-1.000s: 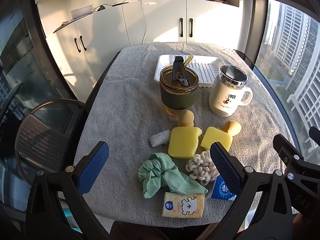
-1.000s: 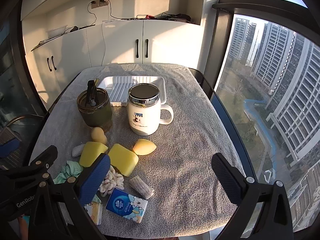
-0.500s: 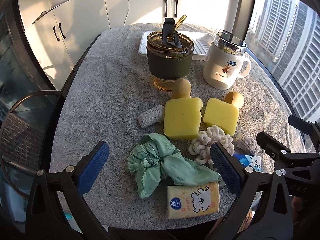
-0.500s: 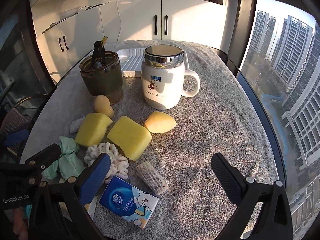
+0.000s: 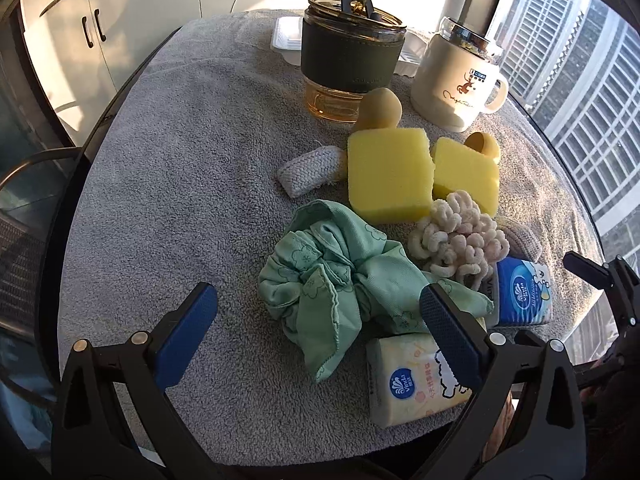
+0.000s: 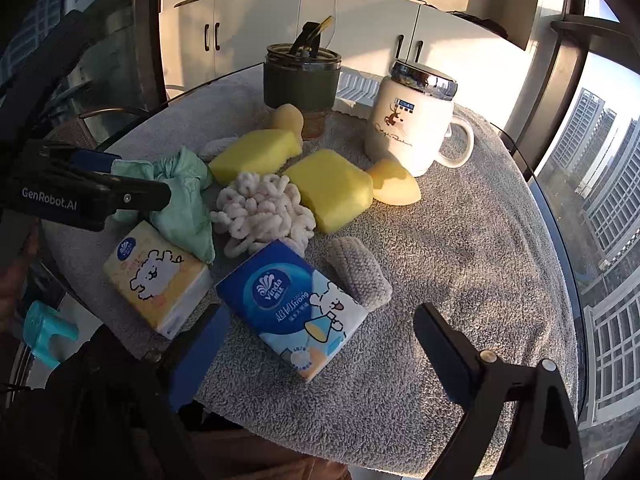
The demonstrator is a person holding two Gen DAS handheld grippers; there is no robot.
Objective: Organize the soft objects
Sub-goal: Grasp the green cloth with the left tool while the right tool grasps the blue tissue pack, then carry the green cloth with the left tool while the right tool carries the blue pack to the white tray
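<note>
Left wrist view shows the left gripper (image 5: 316, 314) spread wide and holding nothing, above a crumpled mint-green cloth (image 5: 340, 280) on the grey towel-covered table (image 5: 180, 160). Just beyond the cloth lie a cream looped-yarn scrunchie (image 5: 456, 236) and two yellow sponge blocks (image 5: 390, 174), with a yellow tissue pack (image 5: 412, 384) at the near edge. Right wrist view shows the right gripper (image 6: 320, 340) with jaws apart, having just been closing a little, around a blue Vinda tissue pack (image 6: 292, 304) without pressing on it. A grey knitted roll (image 6: 358, 270) touches that pack.
</note>
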